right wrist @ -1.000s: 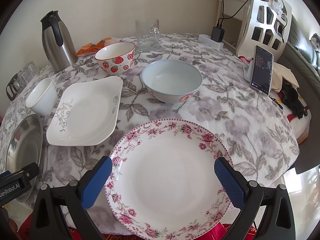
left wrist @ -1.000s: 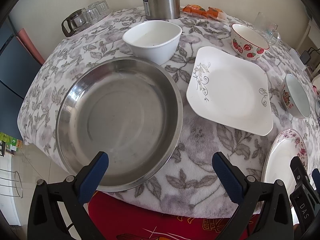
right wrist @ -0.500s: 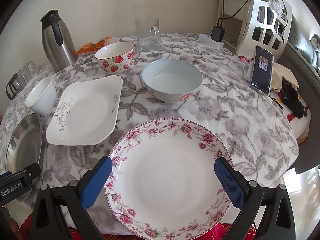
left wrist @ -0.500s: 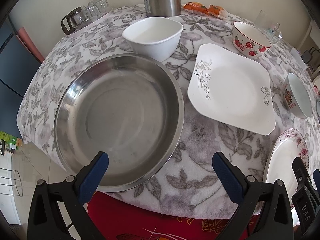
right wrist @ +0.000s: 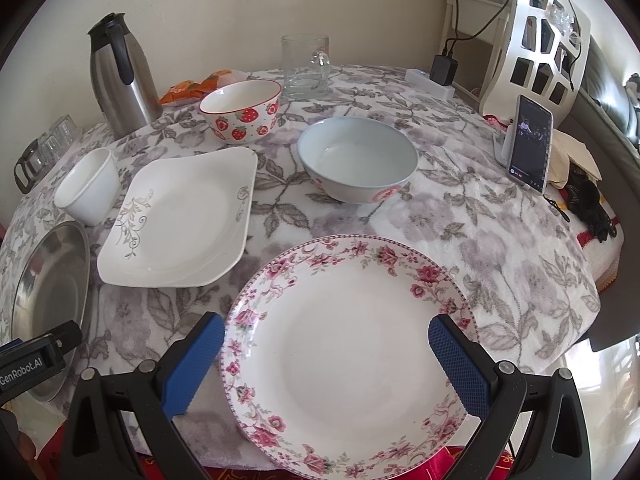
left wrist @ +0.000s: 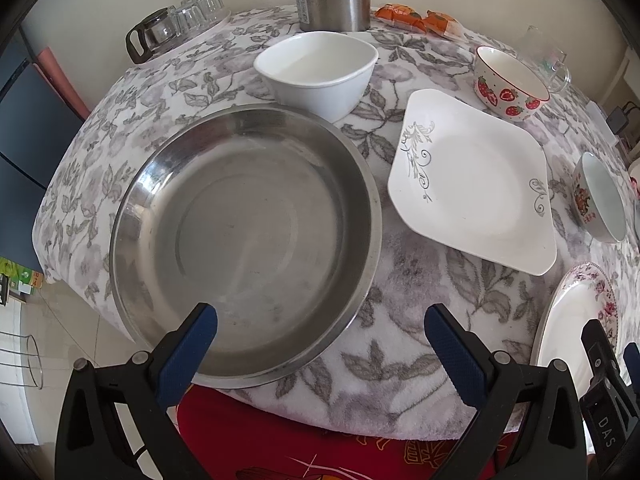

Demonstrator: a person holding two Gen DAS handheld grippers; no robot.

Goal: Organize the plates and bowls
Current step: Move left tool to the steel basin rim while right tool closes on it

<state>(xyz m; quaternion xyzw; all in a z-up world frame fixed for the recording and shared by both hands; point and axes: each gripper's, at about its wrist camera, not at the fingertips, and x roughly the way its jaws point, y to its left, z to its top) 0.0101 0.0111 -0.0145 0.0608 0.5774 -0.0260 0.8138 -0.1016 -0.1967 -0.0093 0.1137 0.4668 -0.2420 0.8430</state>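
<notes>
A wide steel pan [left wrist: 248, 236] lies at the table's near left, and my left gripper [left wrist: 320, 332] hovers open over its near rim and the cloth beside it. In the right wrist view a round rose-rimmed plate [right wrist: 348, 344] sits at the near edge with my right gripper [right wrist: 326, 344] open on either side of it, nothing held. A square white plate [left wrist: 472, 188] [right wrist: 180, 220] lies mid-table. Behind stand a white square bowl [left wrist: 318, 72] [right wrist: 88, 186], a strawberry bowl [left wrist: 508, 84] [right wrist: 242, 110] and a pale blue bowl [right wrist: 358, 158] [left wrist: 600, 196].
A steel thermos [right wrist: 120, 76], a glass mug [right wrist: 306, 66], orange snack packets [left wrist: 416, 20] and upturned glasses [left wrist: 176, 26] line the far edge. A phone on a stand [right wrist: 530, 148], a power strip [right wrist: 430, 82] and a white rack [right wrist: 536, 40] sit at the right.
Both grippers have eased slightly forward over the table; the dishes sit a little lower in each view. Nothing was grasped or moved.
</notes>
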